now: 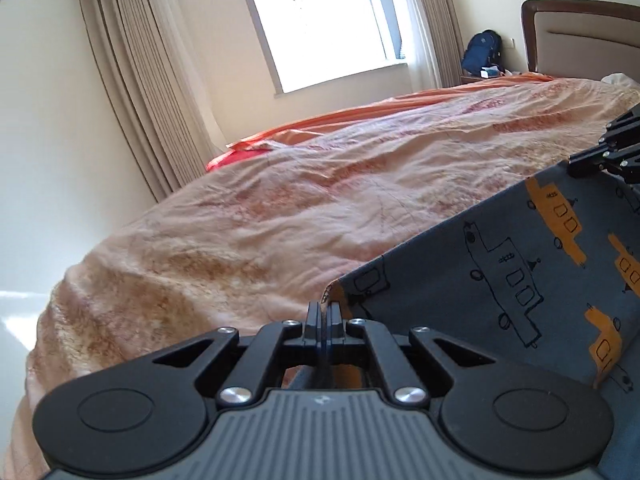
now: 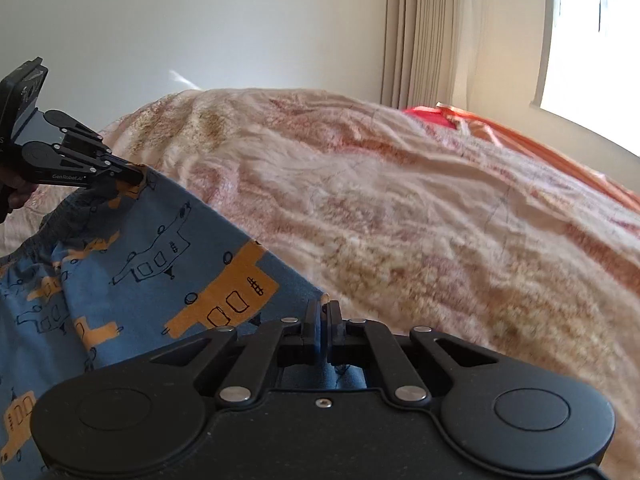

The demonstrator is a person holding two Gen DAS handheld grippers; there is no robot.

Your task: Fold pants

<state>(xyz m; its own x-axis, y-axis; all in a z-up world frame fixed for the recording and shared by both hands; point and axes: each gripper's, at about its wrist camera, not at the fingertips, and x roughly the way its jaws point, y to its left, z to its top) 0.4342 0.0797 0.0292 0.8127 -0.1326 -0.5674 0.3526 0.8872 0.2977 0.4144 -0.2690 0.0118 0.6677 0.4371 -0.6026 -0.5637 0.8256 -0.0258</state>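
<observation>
The pants (image 1: 500, 268) are blue with orange and outlined ship prints, held stretched and lifted over the bed. My left gripper (image 1: 324, 312) is shut on one corner of the pants edge. In the left wrist view my right gripper (image 1: 576, 164) pinches the far corner at the right. In the right wrist view my right gripper (image 2: 322, 312) is shut on the pants (image 2: 152, 264), and my left gripper (image 2: 138, 176) holds the other corner by the gathered waistband at the upper left.
A bed with a wrinkled pink-beige cover (image 1: 280, 200) lies under the pants. An orange sheet (image 1: 360, 116) runs along its far side. Beige curtains (image 1: 132, 80), a bright window (image 1: 320, 20), a headboard (image 1: 580, 36) and a blue backpack (image 1: 482, 52) stand beyond.
</observation>
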